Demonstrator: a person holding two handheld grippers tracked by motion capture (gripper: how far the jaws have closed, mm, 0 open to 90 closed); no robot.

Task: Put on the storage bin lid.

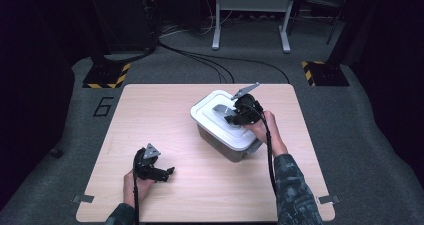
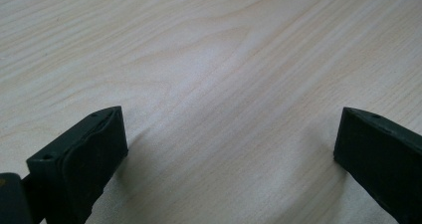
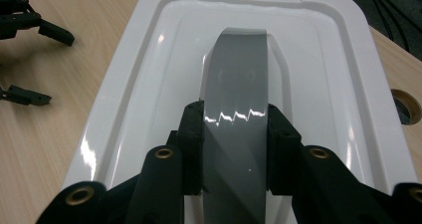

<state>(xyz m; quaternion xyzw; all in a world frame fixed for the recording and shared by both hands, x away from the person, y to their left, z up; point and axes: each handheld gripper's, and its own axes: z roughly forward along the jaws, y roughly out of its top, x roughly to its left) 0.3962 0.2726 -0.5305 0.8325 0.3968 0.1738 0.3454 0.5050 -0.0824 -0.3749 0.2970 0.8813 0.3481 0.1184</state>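
Right tongs [image 3: 235, 149] clamped on grey lid handle [image 3: 238, 84], left tongs [image 2: 229, 149] released over bare table [image 2: 209, 45]

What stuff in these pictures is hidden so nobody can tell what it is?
- Inside the storage box: the white lid covers it in the high view.
- Lower end of the grey handle: the right tongs, shut on it, block it in the right gripper view.
- Round thing beside the box: the lid hides part of it.
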